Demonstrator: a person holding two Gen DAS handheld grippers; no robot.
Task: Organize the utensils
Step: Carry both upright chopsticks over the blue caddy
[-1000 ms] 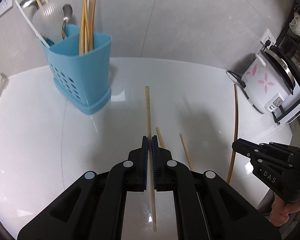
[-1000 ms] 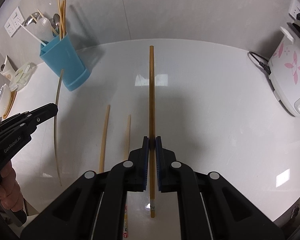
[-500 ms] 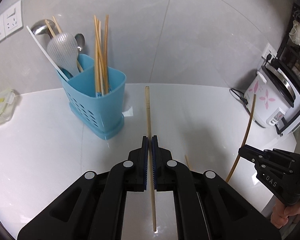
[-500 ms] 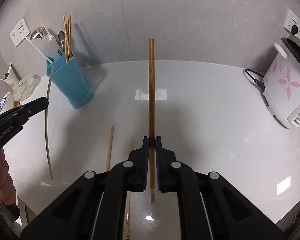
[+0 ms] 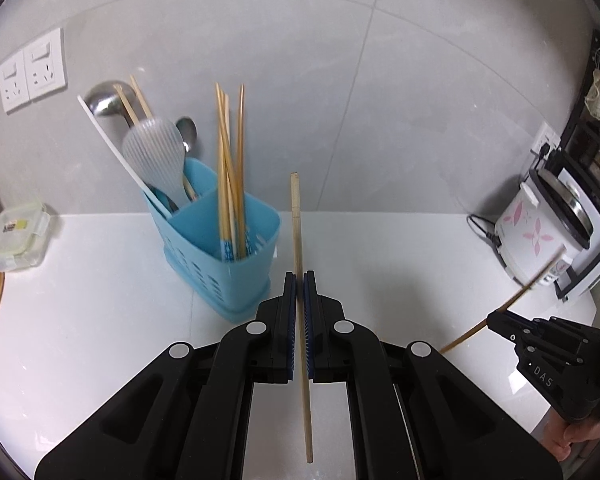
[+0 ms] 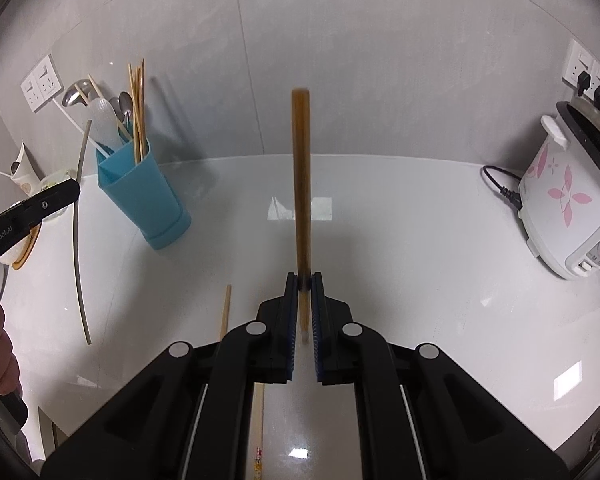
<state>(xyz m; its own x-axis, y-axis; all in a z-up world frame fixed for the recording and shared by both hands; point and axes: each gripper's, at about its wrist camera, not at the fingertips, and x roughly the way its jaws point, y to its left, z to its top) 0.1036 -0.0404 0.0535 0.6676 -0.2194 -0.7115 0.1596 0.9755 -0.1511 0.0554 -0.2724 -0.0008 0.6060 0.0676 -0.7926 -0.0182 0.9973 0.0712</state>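
At the far left of the left wrist view, a clear lidded plastic food box [image 5: 15, 236] is seen on the glossy white countertop [image 5: 100, 320], below two white wall sockets [image 5: 32, 69] on the grey tiled wall. Right of the box, in the middle left of the frame, a light blue perforated plastic utensil holder [image 5: 224, 248] is set upright; its rear compartment is filled with a steel ladle [image 5: 102, 100], a translucent white rice paddle [image 5: 154, 156] and a spoon, while a bundle of bamboo chopsticks [image 5: 230, 168] is stood in its front compartment. At the centre, the black left gripper [image 5: 300, 278] is pressed together on a pale bamboo chopstick [image 5: 296, 216], which is held clear of the counter just right of the holder's rim. At the right edge, a white rice cooker with pink flowers [image 5: 536, 232] is placed near the wall, and the right gripper [image 5: 494, 318] is shown below it, clamped on a darker brown chopstick [image 5: 536, 284].

In the right wrist view, the left gripper appears at the left edge, and the holder stands in the upper left. Lower centre, two loose bamboo chopsticks [image 6: 225, 312] are left lying on the counter, partly hidden by the right gripper, whose pads are closed on the brown chopstick, blurred and pointing up the frame.
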